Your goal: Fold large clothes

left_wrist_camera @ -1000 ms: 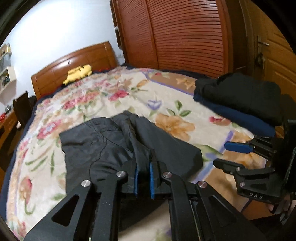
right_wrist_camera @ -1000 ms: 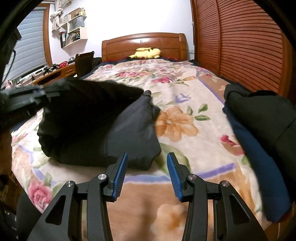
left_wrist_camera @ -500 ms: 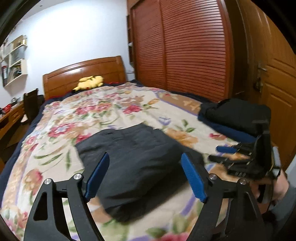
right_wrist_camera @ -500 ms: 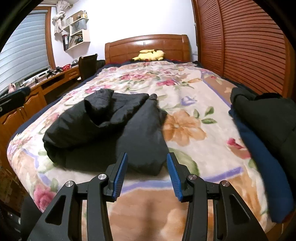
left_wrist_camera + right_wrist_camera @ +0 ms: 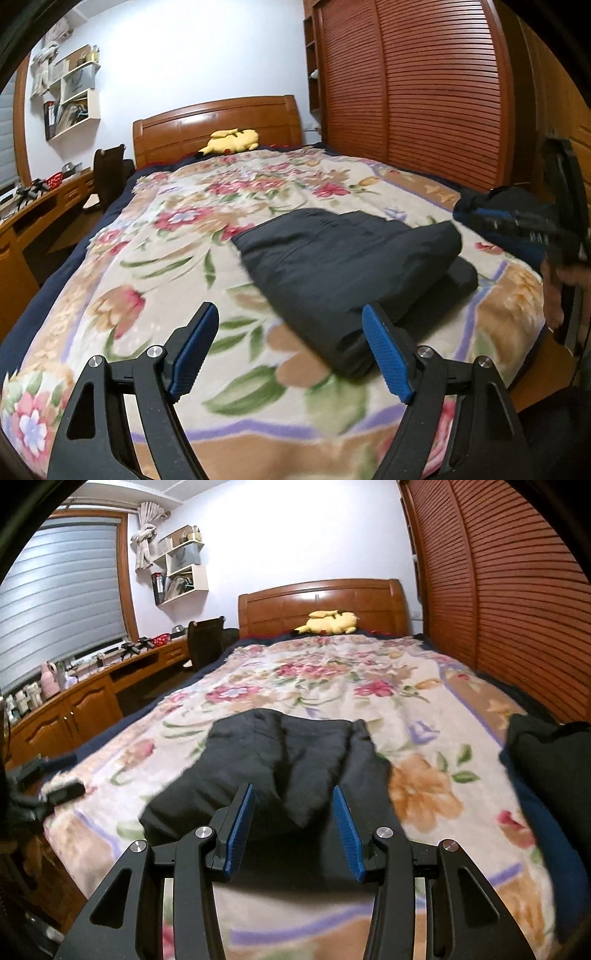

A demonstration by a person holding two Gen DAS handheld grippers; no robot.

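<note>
Nearest in the left wrist view, the left gripper (image 5: 288,350) hangs with its blue-padded fingers (image 5: 386,354) spread wide and holding nothing, above the near edge of the floral blanket (image 5: 155,266). The right gripper (image 5: 291,825) is likewise parted and empty, its fingers (image 5: 240,827) framing the near end of the dark garment (image 5: 288,760) without visibly touching it.

That garment, black and padded-looking, lies on the bed just beyond both grippers, already doubled into a thick bundle: in the left wrist view the dark garment (image 5: 351,266) shows one layer lapped over another, with a bulky rolled edge at its right. The fold looks mostly made, yet the right wrist view shows a loose flap hanging toward the near edge and an uneven outline.

To finish well, the grippers would best come down on the two near corners, pinch through all layers rather than only the top one, and draw the edge evenly so the bundle squares up. Lifting low should keep the slippery layers from sliding apart.

To the right, well apart, sits a stack of dark folded clothes (image 5: 546,768), probably where this one belongs. Far off, a yellow plush toy (image 5: 328,622) rests by the wooden headboard (image 5: 317,602).
</note>
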